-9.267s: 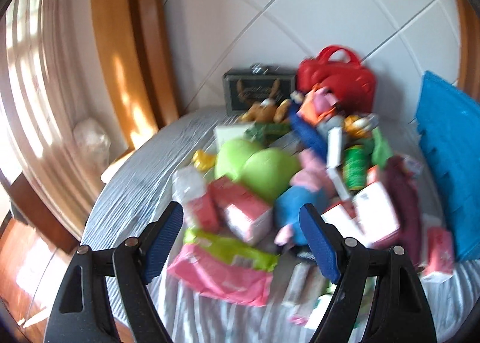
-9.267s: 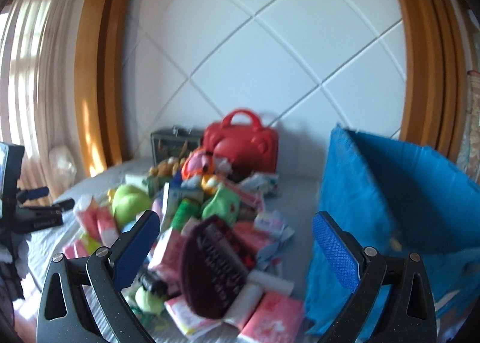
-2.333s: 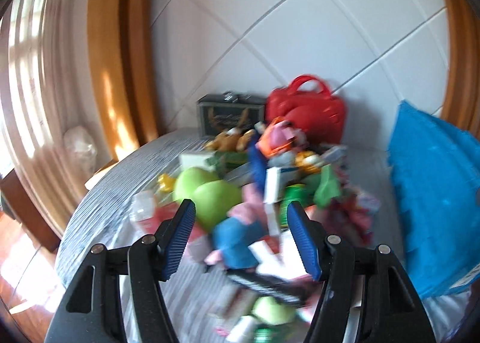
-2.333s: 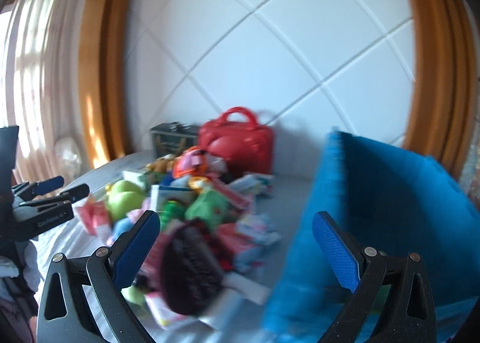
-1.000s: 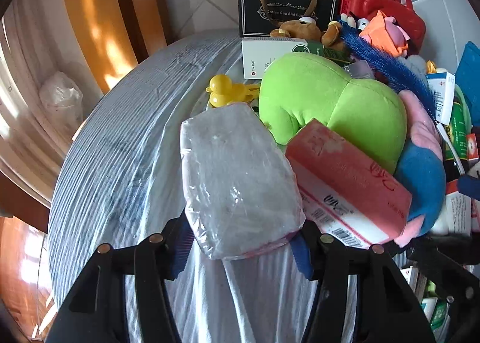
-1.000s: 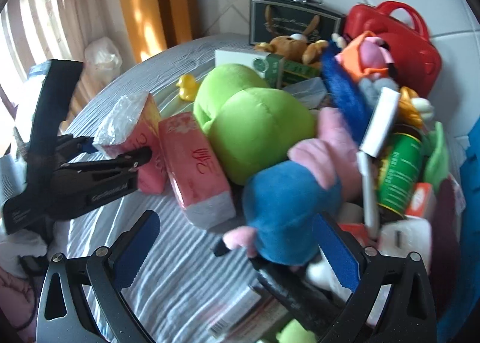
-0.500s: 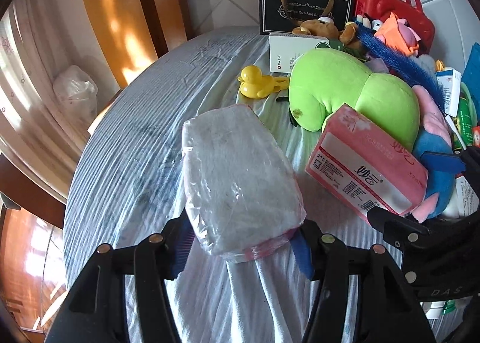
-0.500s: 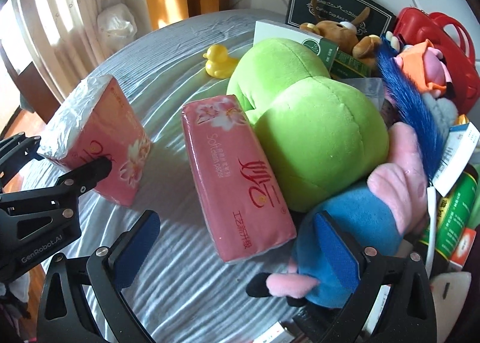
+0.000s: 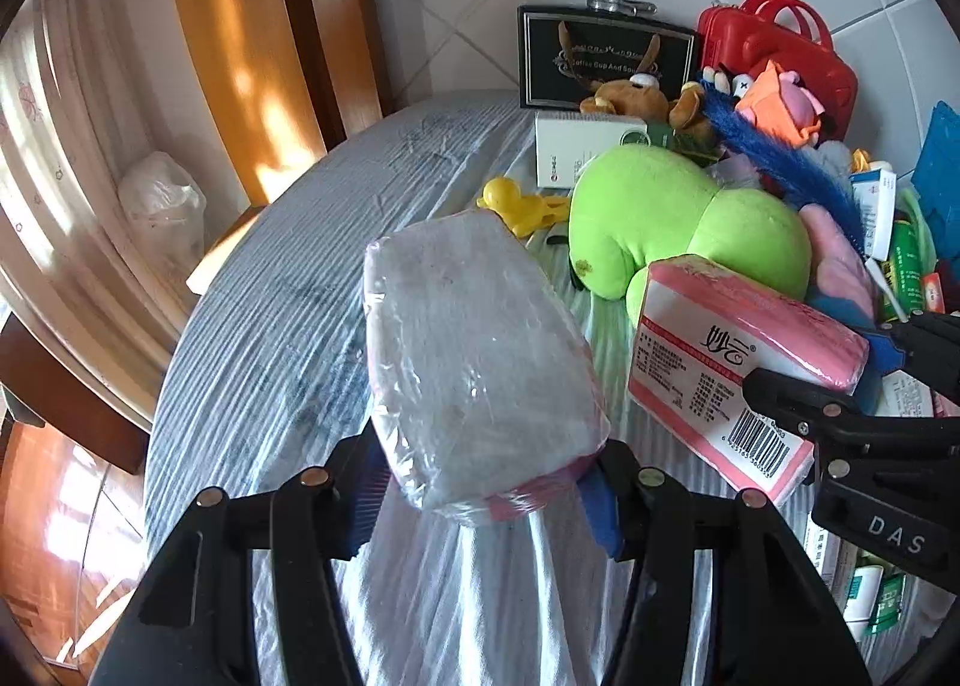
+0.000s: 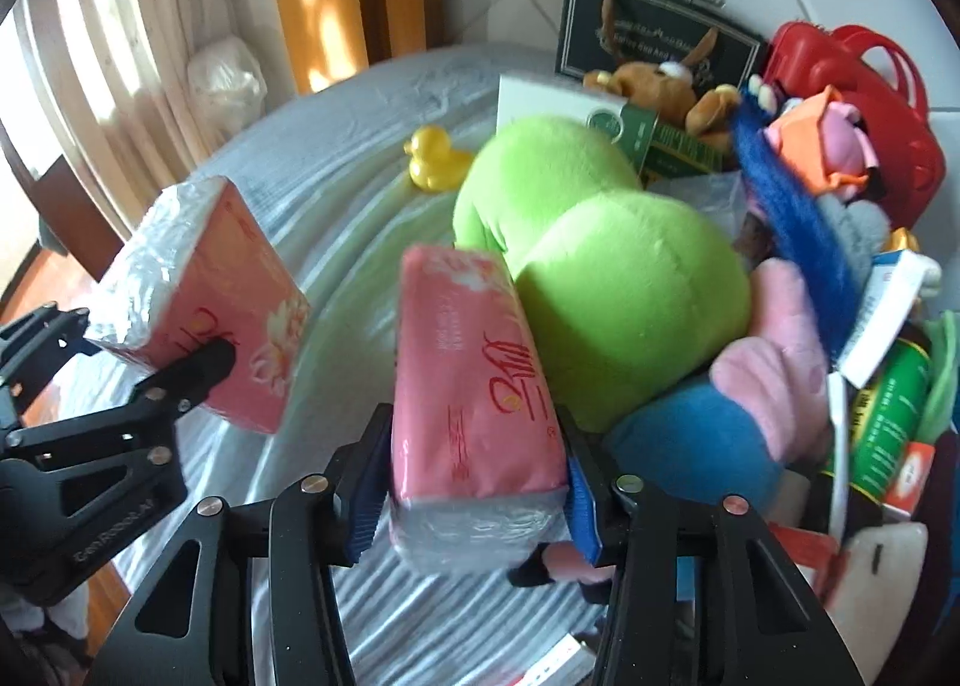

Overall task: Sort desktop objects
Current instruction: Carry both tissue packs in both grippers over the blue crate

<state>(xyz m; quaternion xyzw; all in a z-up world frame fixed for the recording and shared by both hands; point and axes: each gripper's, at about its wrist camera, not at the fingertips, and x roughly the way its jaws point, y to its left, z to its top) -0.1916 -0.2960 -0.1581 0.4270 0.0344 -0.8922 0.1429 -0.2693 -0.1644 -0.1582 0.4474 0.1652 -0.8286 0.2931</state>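
The left gripper (image 9: 480, 491) is clamped on a plastic-wrapped tissue pack (image 9: 474, 356), lifted off the striped bed sheet (image 9: 288, 326). The right gripper (image 10: 465, 497) is closing its jaws, pads pressing a pink tissue pack (image 10: 474, 386). Beyond it lies a green plush toy (image 10: 606, 272), half-burying a blue-and-pink plush (image 10: 708, 434); farther back, a yellow duck (image 10: 432, 158) and a red case (image 10: 864, 110), partly hidden.

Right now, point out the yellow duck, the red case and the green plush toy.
yellow duck (image 10: 433, 165): right wrist view, its body.
red case (image 9: 774, 53): left wrist view, front face.
green plush toy (image 10: 624, 290): right wrist view, its rounded bulge.
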